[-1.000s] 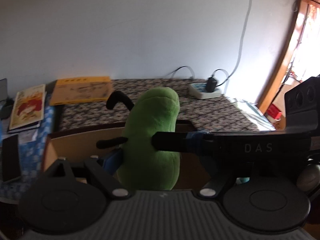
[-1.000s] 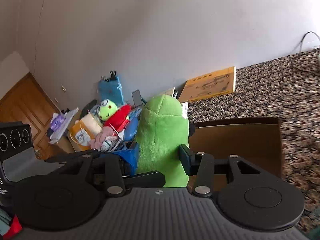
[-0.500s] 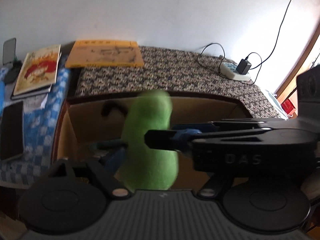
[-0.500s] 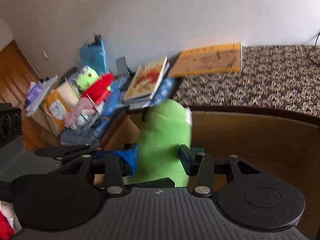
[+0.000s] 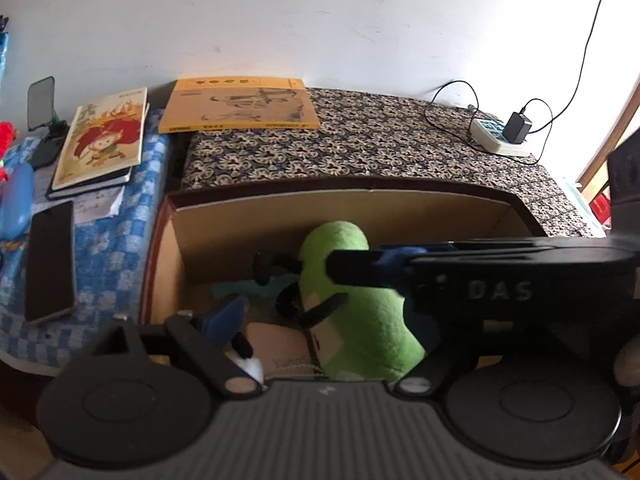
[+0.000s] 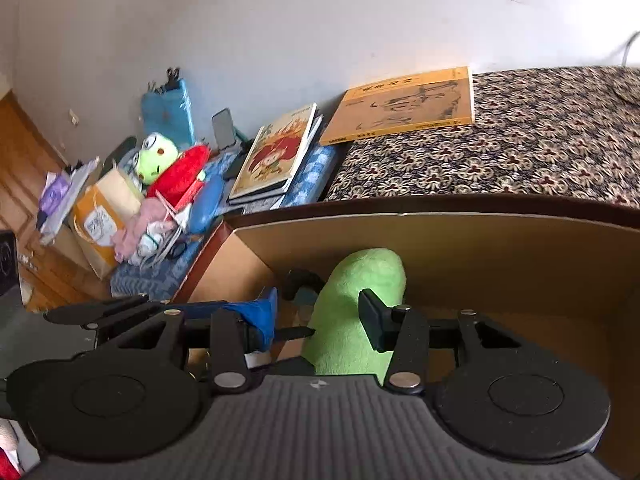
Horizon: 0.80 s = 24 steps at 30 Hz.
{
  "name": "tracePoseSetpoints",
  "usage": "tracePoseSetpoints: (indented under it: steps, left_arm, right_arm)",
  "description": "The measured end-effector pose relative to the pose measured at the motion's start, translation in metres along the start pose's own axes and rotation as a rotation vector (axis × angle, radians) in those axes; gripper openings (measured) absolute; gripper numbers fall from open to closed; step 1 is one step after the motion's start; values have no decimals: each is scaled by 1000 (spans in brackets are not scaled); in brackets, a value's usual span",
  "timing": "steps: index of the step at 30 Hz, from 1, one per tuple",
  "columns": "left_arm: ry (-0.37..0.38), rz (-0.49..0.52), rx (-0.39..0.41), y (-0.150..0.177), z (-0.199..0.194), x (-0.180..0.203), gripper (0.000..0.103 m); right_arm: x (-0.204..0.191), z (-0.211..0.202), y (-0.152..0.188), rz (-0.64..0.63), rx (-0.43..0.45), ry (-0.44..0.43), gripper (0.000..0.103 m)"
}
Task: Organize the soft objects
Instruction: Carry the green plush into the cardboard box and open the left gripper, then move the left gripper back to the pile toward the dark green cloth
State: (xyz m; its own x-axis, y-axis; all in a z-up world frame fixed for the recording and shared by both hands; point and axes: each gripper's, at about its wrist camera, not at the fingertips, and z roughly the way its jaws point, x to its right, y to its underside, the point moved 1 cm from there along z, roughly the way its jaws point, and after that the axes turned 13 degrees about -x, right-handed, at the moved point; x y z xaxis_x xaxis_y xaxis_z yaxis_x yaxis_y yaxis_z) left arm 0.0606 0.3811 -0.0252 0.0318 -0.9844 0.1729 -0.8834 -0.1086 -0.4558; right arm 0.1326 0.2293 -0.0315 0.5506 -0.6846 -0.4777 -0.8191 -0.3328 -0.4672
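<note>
The green plush [image 5: 360, 320] lies inside the cardboard box [image 5: 280, 216], leaning toward the back wall, with its thin black arms [image 5: 276, 264] sticking out at nine o'clock.

From the left wrist, the left gripper [image 5: 320, 320] has its jaws opening. The plush sits between them, and the blue pad [image 5: 224, 316] stands clear of it. The other finger is hidden behind the right gripper's body, which cuts across from three o'clock.

Only this view shows the power strip [image 5: 500, 136] with its charger at two o'clock on the patterned cloth [image 5: 380, 148]. It also shows a dark phone [image 5: 50, 260] at nine o'clock on the blue checked cloth [image 5: 112, 248].

From the right wrist, the right gripper [image 6: 318, 314] straddles the plush with its jaws apart. The black pad [image 6: 370, 320] is against the green fabric, while the blue one has a gap beside it.

That view alone takes in the pile at ten o'clock: a frog plush [image 6: 156, 156], a red plush [image 6: 180, 172] and a paper bag [image 6: 104, 208].

Both views catch the yellow book [image 5: 240, 104] and the picture book [image 5: 104, 136] behind the box.
</note>
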Motion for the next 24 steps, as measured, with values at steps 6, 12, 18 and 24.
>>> tracePoseSetpoints:
  steps: [6, 12, 18, 24]
  left_arm:
    - [-62, 14, 11, -3, -11, 14, 85]
    - [-146, 55, 33, 0, -23, 34, 86]
    - [-196, 71, 38, 4, -30, 52, 86]
    - [-234, 100, 41, 10, -34, 75, 87]
  right_arm:
    - [7, -24, 6, 59, 69, -7, 30]
    - [21, -47, 14, 127, 126, 19, 30]
    - [25, -64, 29, 127, 179, 66, 30]
    - [25, -79, 45, 105, 201, 95, 30]
